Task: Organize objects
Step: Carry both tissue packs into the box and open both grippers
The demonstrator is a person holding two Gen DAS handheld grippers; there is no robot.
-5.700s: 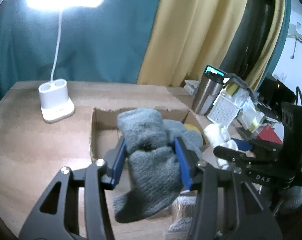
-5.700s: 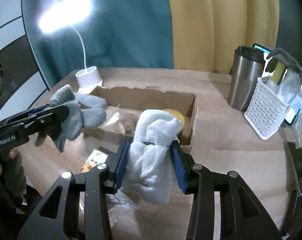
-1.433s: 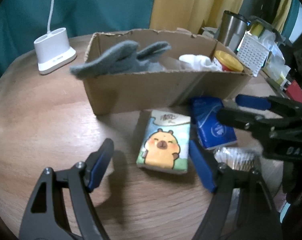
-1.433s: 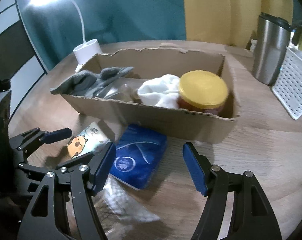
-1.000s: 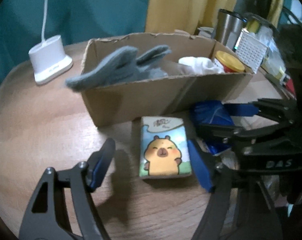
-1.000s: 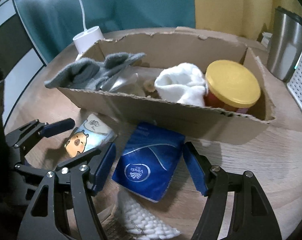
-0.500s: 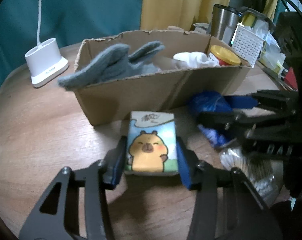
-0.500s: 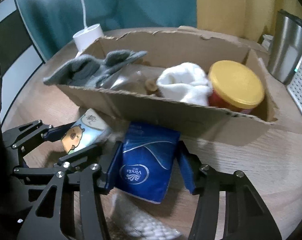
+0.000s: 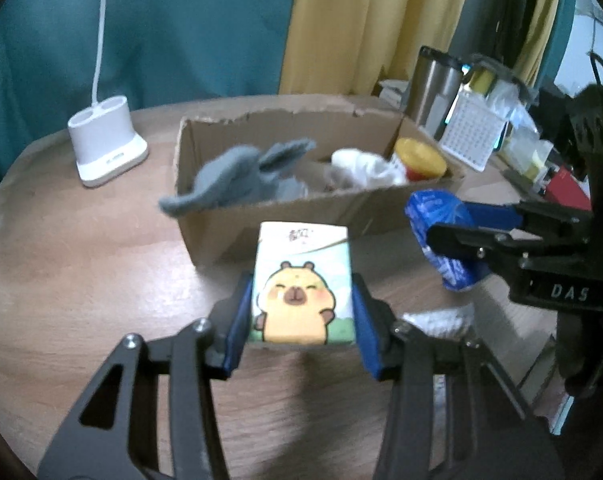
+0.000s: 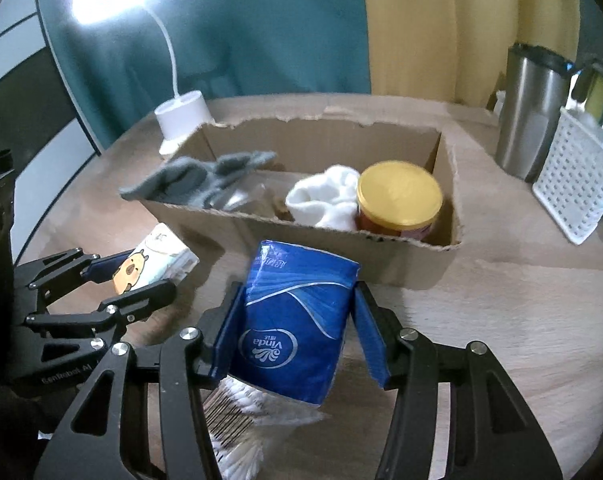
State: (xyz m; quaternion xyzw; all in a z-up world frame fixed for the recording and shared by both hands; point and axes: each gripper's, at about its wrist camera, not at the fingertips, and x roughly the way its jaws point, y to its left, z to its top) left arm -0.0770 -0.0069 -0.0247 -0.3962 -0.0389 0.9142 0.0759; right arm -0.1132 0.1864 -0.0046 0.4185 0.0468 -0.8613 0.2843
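Tissue packs point(image 9: 301, 288) point(image 10: 297, 320) clamped between each gripper's fingers point(image 9: 237, 332).

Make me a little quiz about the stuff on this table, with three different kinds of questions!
1. True or false: the jar with the yellow lid sits inside the cardboard box.
2. Which pack does the right gripper hold? A) blue tissue pack B) cartoon tissue pack C) grey glove
3. Fill in: the white sock lies right beside the ____.

Key: 1 true; 2 A; 3 jar. The left gripper has its fingers shut on the cartoon pack.
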